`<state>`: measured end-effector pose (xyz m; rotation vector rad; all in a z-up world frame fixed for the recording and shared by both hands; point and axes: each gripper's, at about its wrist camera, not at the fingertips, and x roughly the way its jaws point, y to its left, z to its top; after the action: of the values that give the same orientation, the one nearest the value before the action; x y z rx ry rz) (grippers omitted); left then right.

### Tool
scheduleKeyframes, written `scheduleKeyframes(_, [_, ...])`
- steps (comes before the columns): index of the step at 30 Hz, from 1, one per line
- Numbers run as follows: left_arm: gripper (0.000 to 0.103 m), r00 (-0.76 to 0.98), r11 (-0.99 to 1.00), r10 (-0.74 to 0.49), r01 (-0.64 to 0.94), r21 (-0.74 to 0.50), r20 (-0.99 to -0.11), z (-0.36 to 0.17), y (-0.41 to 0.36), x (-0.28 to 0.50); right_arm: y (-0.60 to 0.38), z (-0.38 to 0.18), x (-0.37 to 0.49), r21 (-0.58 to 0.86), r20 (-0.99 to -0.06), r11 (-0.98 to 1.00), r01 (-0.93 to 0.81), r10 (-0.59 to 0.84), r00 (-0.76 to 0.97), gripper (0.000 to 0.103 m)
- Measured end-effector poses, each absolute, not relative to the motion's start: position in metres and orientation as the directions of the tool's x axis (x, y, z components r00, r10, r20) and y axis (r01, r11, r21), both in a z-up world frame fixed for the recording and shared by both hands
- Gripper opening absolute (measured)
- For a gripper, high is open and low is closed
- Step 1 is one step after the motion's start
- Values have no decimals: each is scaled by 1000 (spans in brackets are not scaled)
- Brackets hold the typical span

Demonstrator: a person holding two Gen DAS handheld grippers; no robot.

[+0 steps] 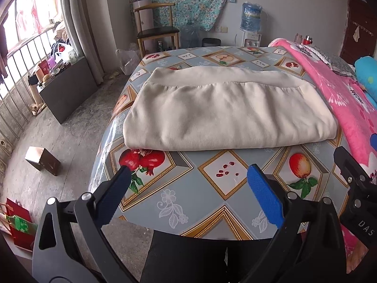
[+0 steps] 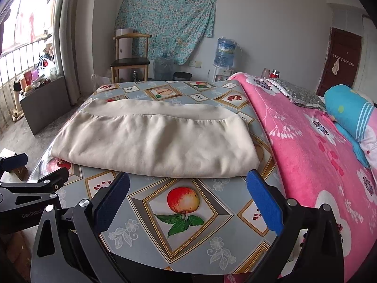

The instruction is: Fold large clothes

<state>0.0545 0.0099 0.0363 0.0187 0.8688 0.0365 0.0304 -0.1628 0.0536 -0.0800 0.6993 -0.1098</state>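
Note:
A cream garment (image 1: 223, 108) lies folded in a wide rectangle on the fruit-patterned tablecloth (image 1: 195, 188), its ribbed hem band at the far side. The right wrist view shows the same garment (image 2: 160, 141) and tablecloth (image 2: 183, 243). My left gripper (image 1: 188, 176) hovers open over the near table edge, short of the garment, nothing between its blue pads. My right gripper (image 2: 188, 184) is also open and empty, its tips close to the garment's near fold. Part of the right gripper (image 1: 353, 184) shows at the right of the left wrist view; part of the left gripper (image 2: 35, 184) shows at the left of the right wrist view.
A pink flowered blanket (image 2: 318, 153) covers the bed to the right, with a blue pillow (image 2: 348, 110). A wooden chair (image 1: 156, 28) and water dispenser (image 1: 251, 21) stand at the far wall. Left of the table: concrete floor, a dark cabinet (image 1: 68, 87), a small box (image 1: 42, 158). A person's dark trouser legs (image 1: 200, 259) show below the table edge.

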Motion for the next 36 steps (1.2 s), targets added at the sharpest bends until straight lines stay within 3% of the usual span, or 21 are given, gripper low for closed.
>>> scheduleKeyframes(7, [95, 631, 999, 38, -19, 34, -775, 32, 9, 57, -170, 43, 38, -38, -693, 997, 71, -78, 717, 97])
scheduleKeyframes(36, [95, 629, 1000, 27, -4, 31, -777, 33, 5, 55, -169, 40, 37, -40, -709, 997, 66, -75, 701, 97])
